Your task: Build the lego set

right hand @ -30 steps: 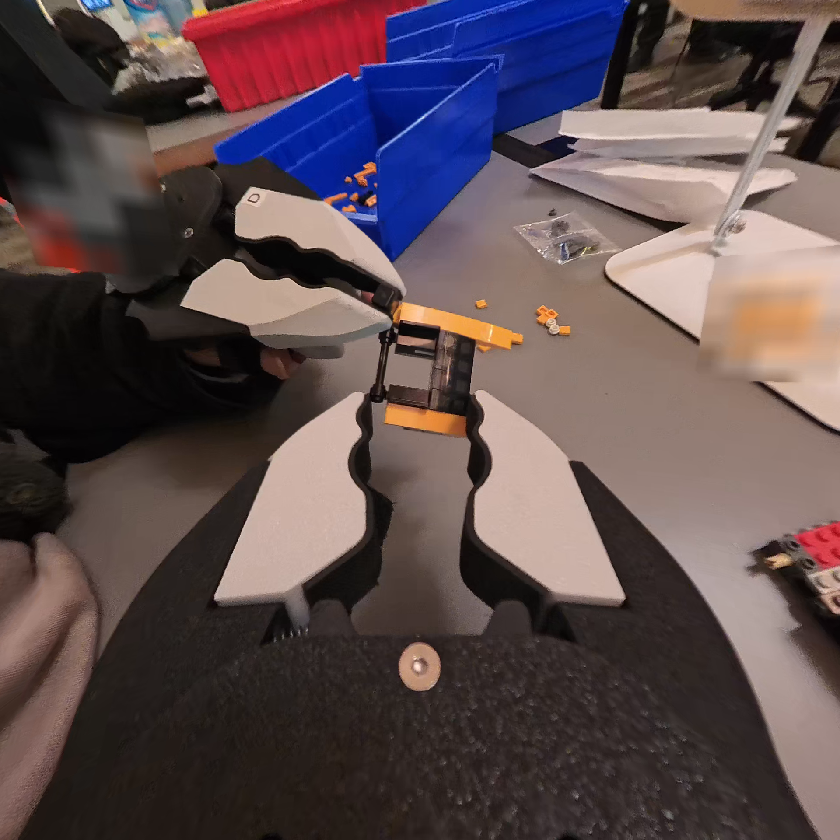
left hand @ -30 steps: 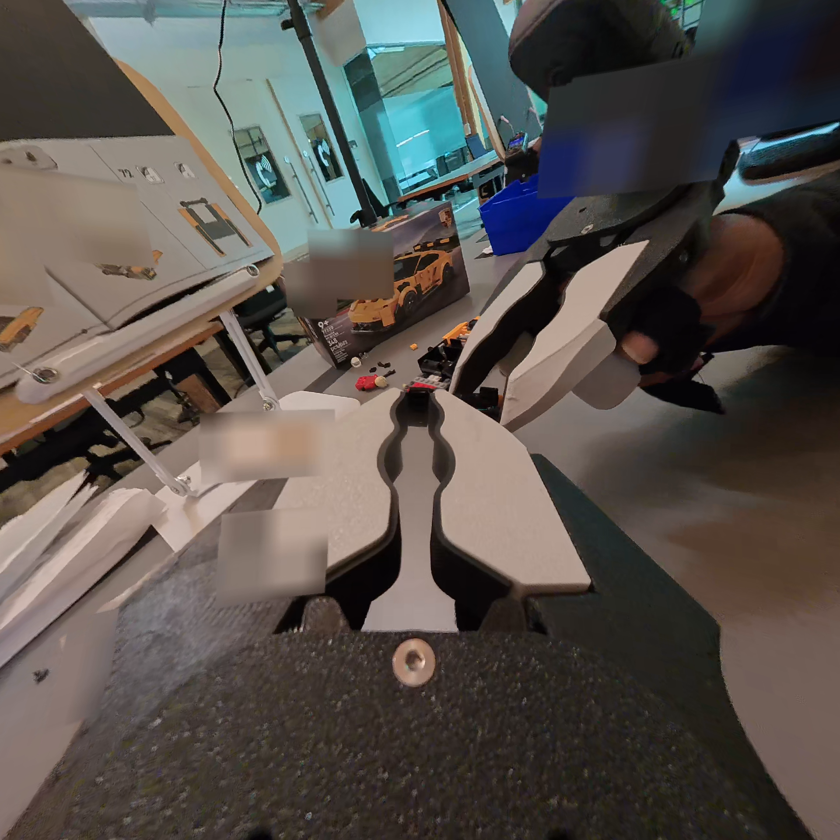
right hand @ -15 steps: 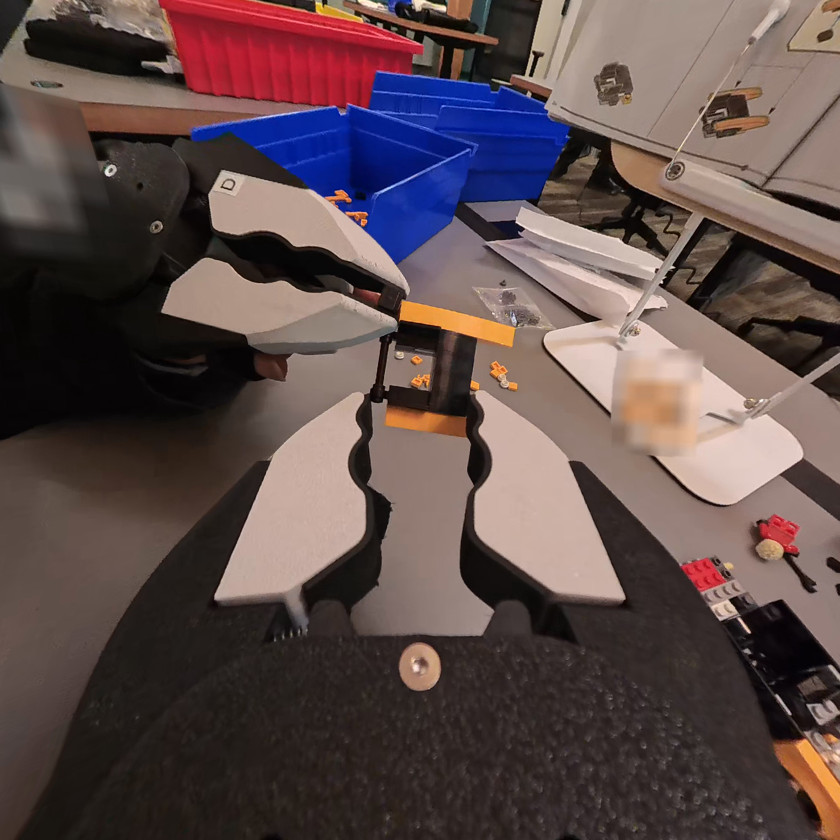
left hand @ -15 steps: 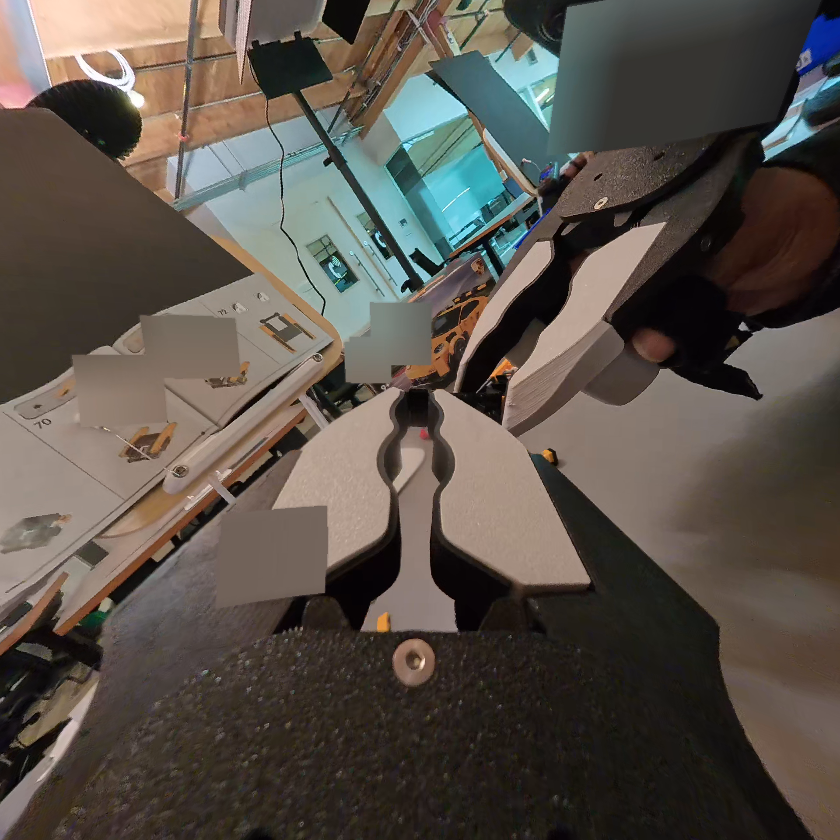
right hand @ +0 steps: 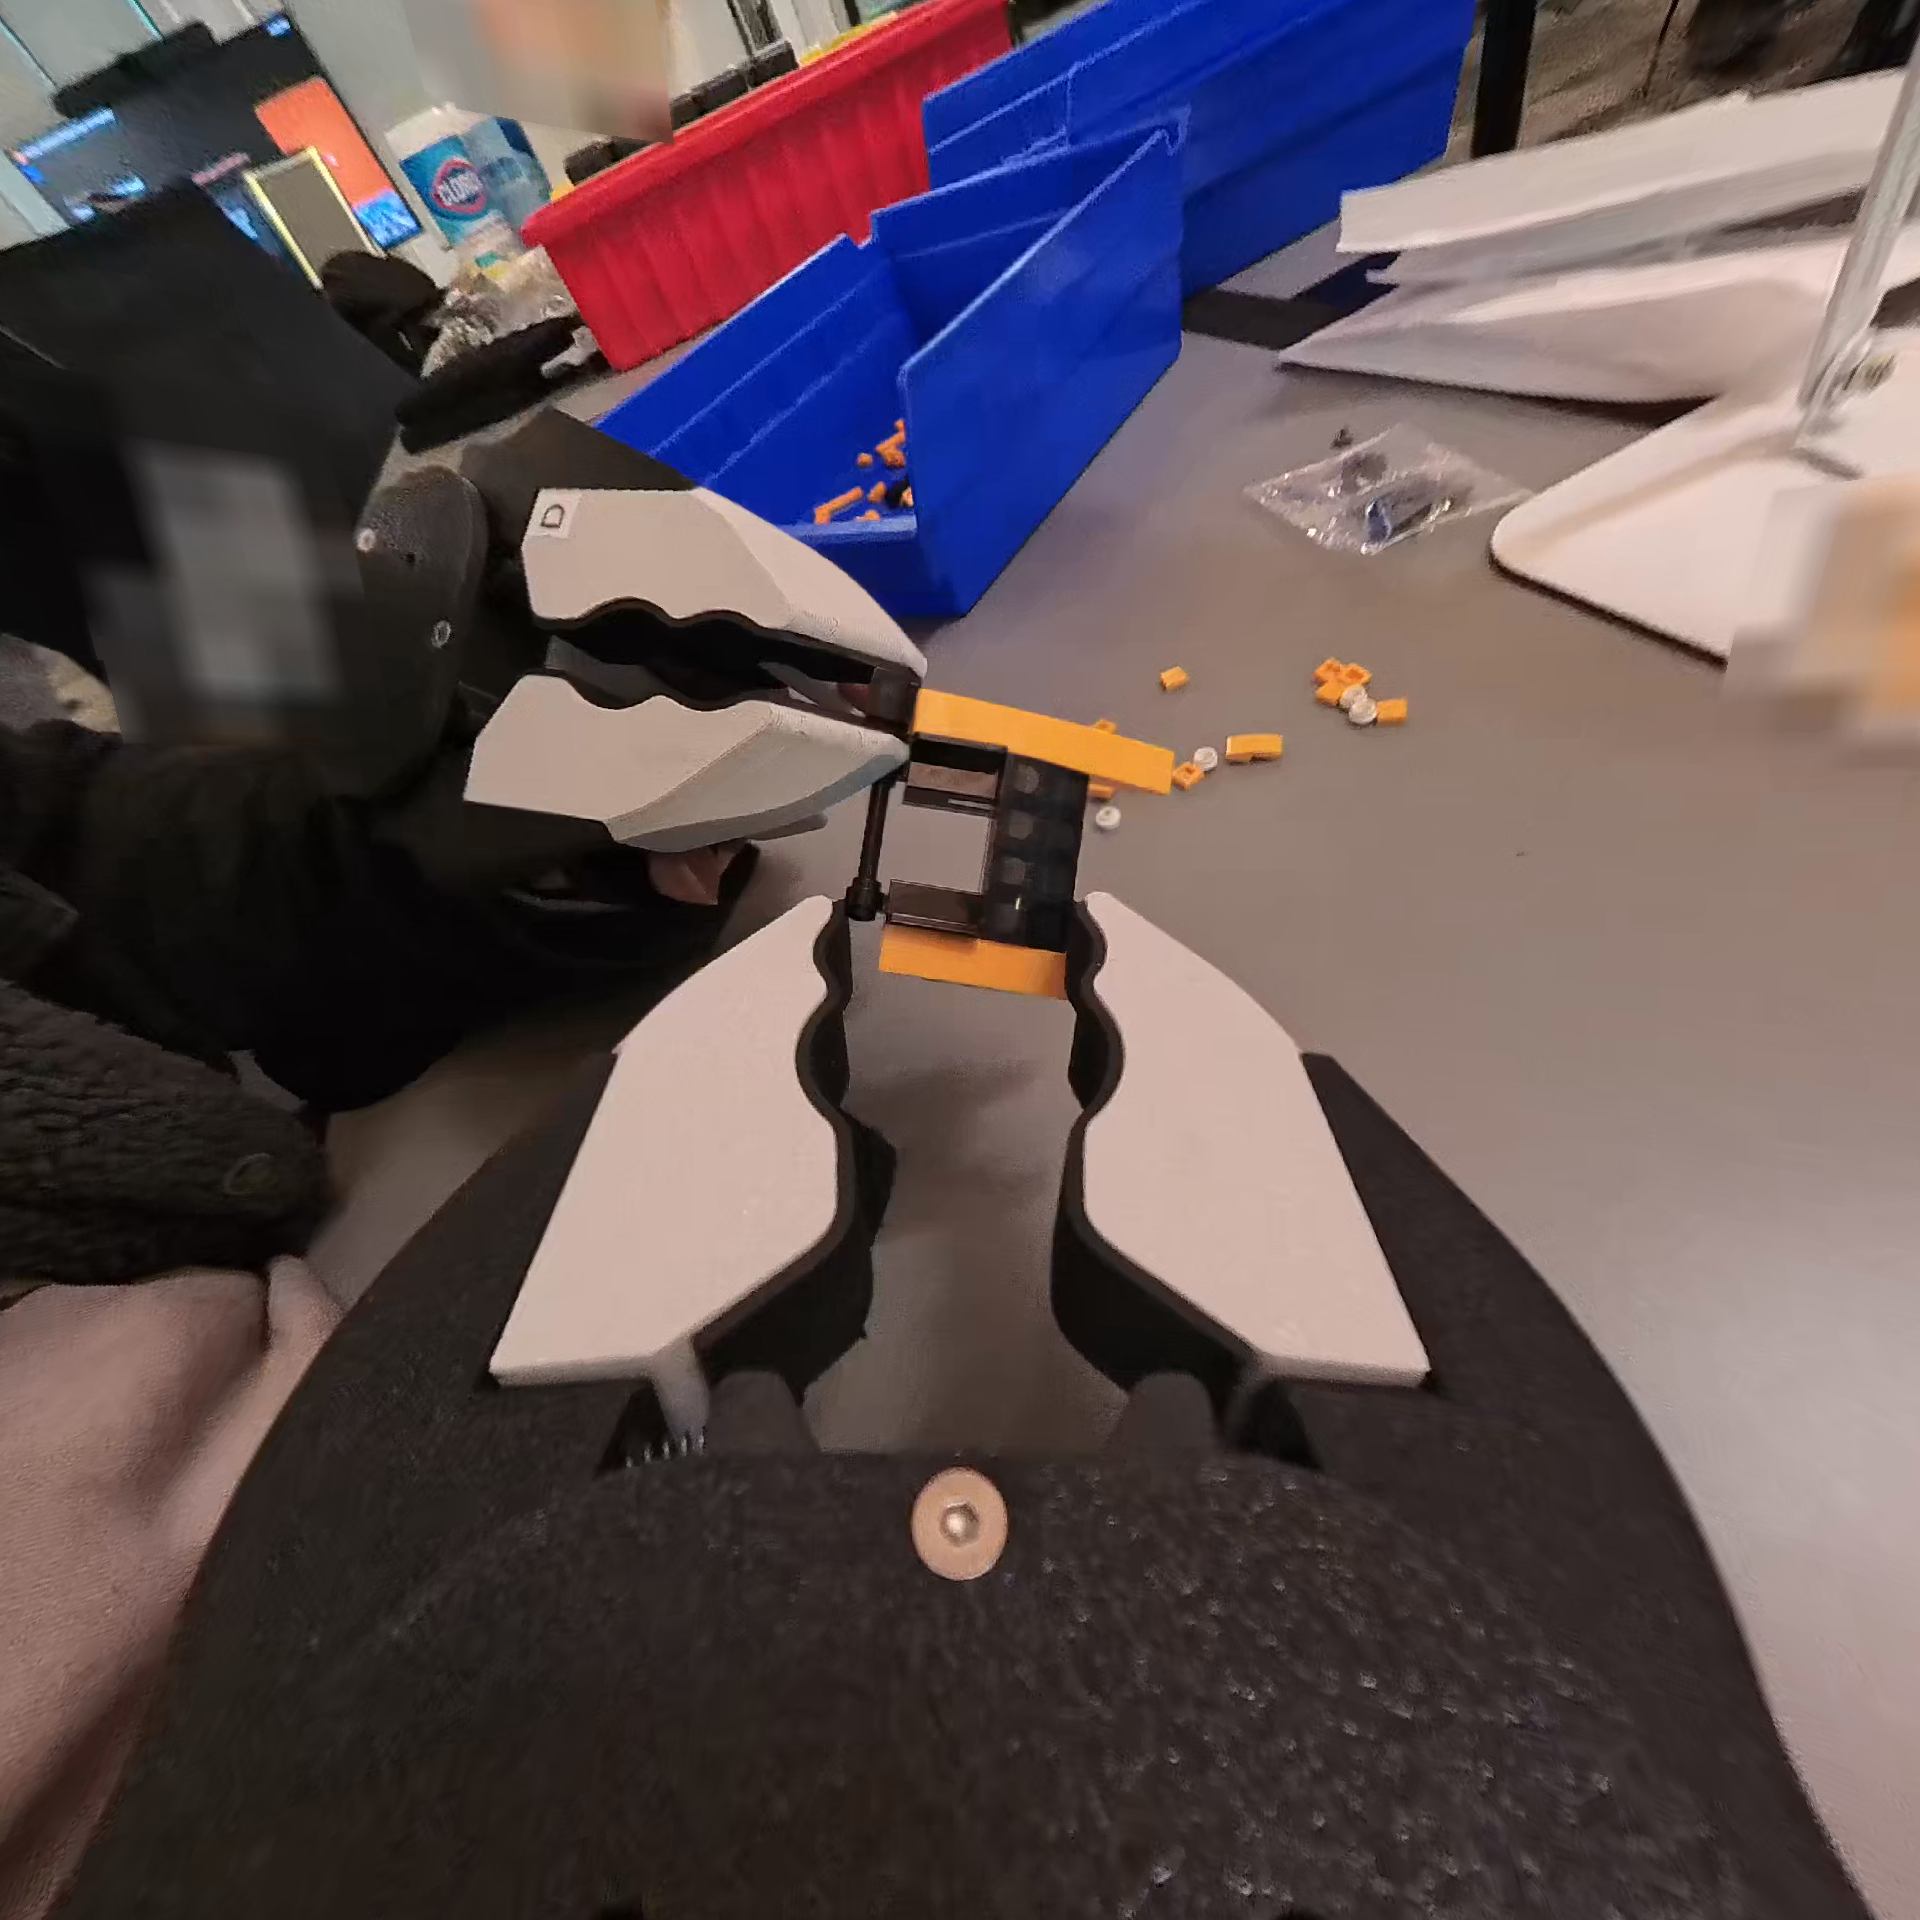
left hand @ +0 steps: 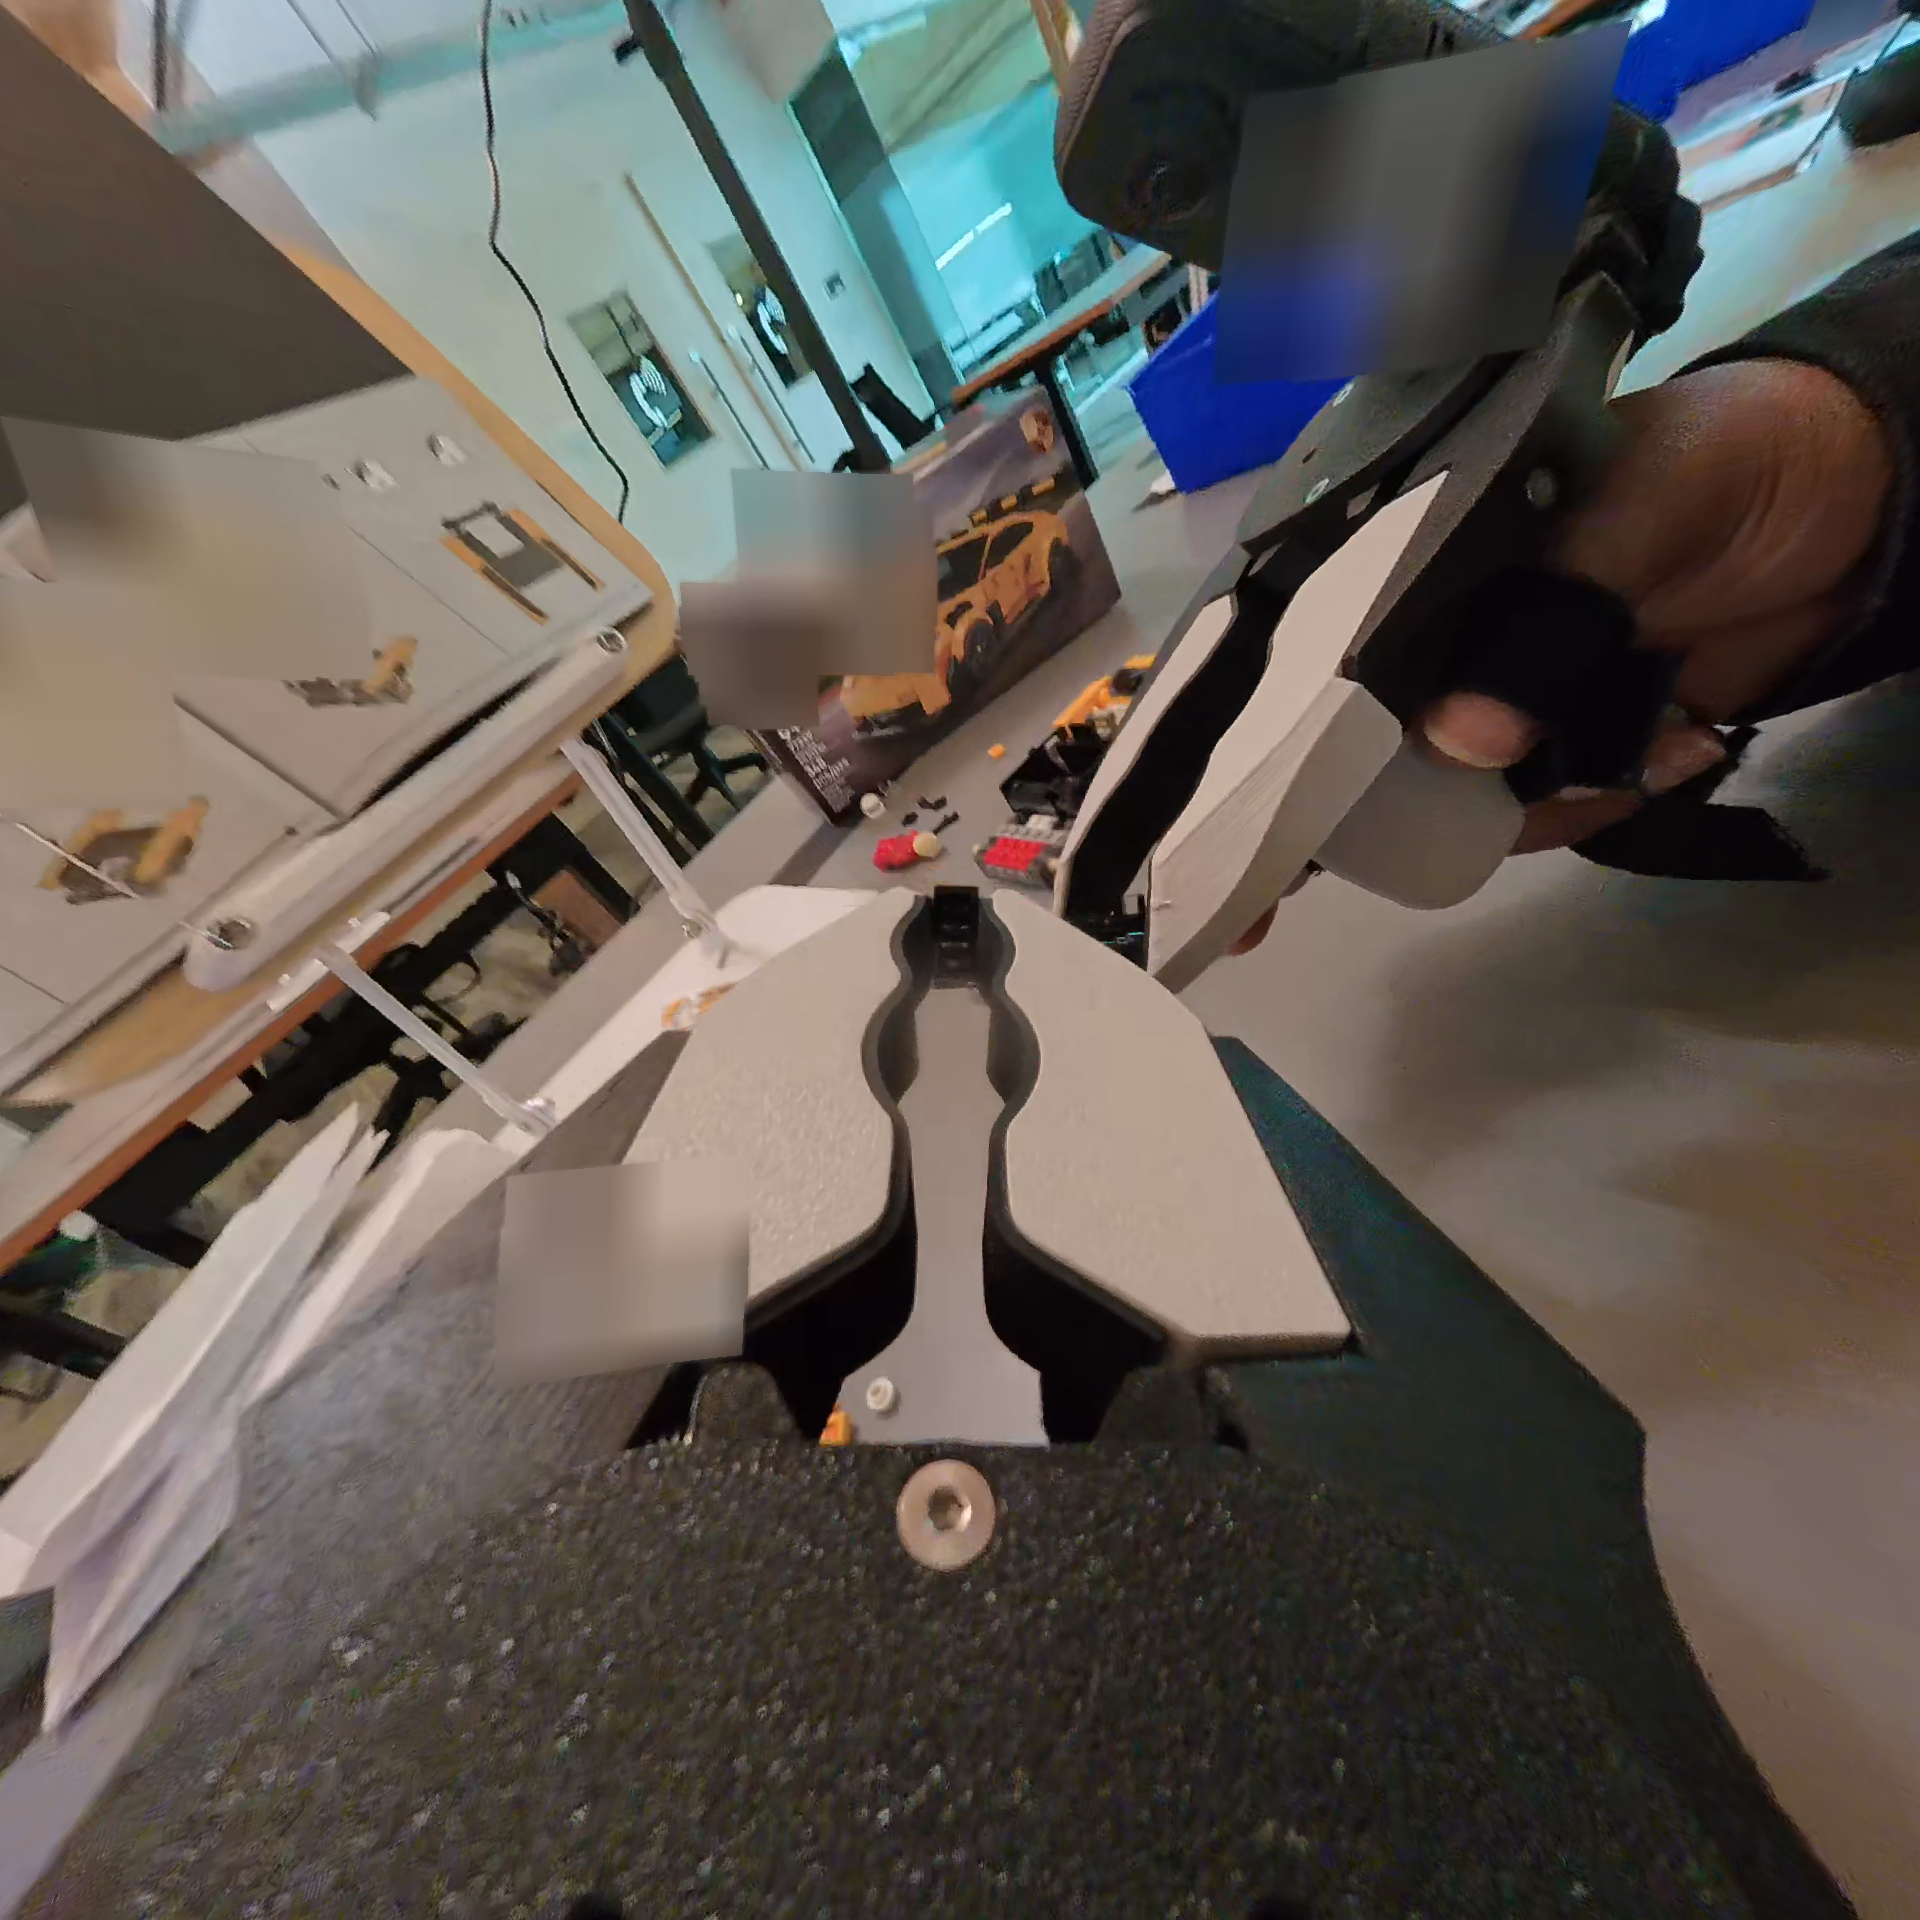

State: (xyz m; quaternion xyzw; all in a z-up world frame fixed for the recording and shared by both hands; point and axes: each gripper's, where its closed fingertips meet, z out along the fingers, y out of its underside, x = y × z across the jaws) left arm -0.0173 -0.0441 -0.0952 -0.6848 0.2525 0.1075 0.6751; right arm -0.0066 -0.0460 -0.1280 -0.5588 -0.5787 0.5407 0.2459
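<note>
My right gripper [right hand: 961,914] is shut on a small orange-and-black lego sub-assembly [right hand: 997,831] and holds it above the grey table. A thin black bar [right hand: 873,842] runs down its left side. My left gripper [right hand: 902,712] comes in from the left and is shut on a small black piece [right hand: 894,694] at the top of that bar. In the left wrist view the left gripper [left hand: 956,906] pinches the black piece [left hand: 956,920] at its tips. The right gripper [left hand: 1127,925] shows just to the right, held by a gloved hand [left hand: 1714,582].
Blue bins [right hand: 1039,395] with orange pieces and a red bin [right hand: 748,239] stand at the back. Loose orange pieces [right hand: 1351,696], a plastic bag [right hand: 1371,499] and a white stand base [right hand: 1662,540] lie beyond. The set box [left hand: 997,613], the partly built car [left hand: 1039,821] and the instruction booklet [left hand: 312,644] show left. Both grippers' tips are close together, under 4 cm apart.
Both grippers keep their hold on the sub-assembly. They tilted upward half a second ago and have tilted back down toward the table.
</note>
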